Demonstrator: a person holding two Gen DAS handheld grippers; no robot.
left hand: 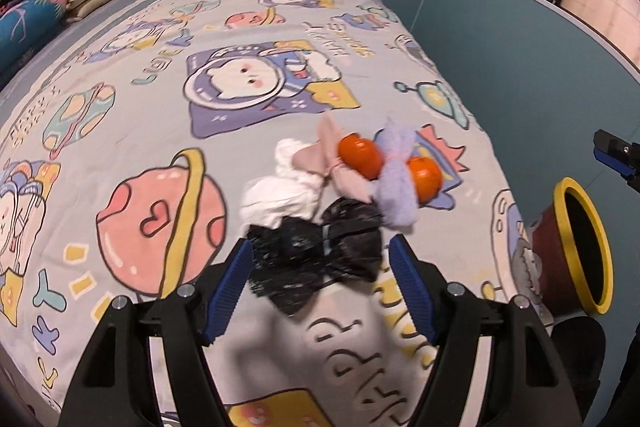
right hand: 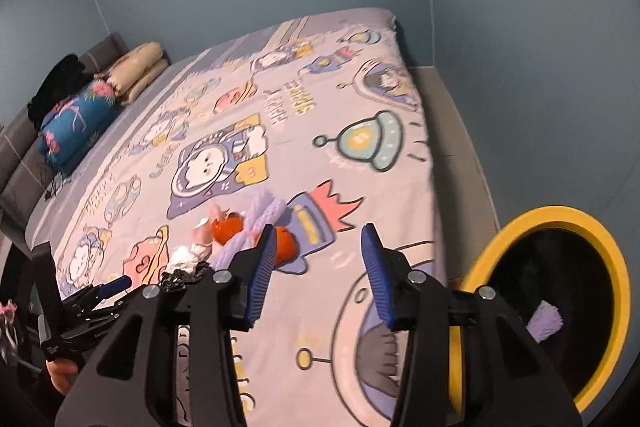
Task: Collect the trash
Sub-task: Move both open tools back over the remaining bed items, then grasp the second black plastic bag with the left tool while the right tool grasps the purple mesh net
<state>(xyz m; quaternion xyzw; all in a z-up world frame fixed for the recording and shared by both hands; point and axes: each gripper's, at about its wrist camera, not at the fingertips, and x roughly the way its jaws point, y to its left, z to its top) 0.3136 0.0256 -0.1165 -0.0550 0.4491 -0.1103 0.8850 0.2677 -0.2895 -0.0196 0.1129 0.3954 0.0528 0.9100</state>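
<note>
A crumpled black plastic bag [left hand: 316, 255] lies on the cartoon-print bed sheet [left hand: 160, 107]. My left gripper [left hand: 320, 245] stands open around it, with a gap still showing at the right pad. Behind the bag sit a white tissue wad [left hand: 280, 195], a pink cloth [left hand: 320, 155], a lilac cloth [left hand: 396, 187] and two orange fruits [left hand: 360, 155] [left hand: 426, 179]. My right gripper [right hand: 319, 231] is open and holds nothing, over the sheet near the bed's edge. The yellow-rimmed bin [right hand: 560, 215] stands right of it, with a lilac scrap [right hand: 544, 319] inside.
Folded pillows and a blue floral bolster [right hand: 76, 131] lie at the bed's far head end. The bin [left hand: 565, 227] stands on the floor against the bed's right side, by the blue wall. A hand [right hand: 60, 375] holds the left gripper at the lower left.
</note>
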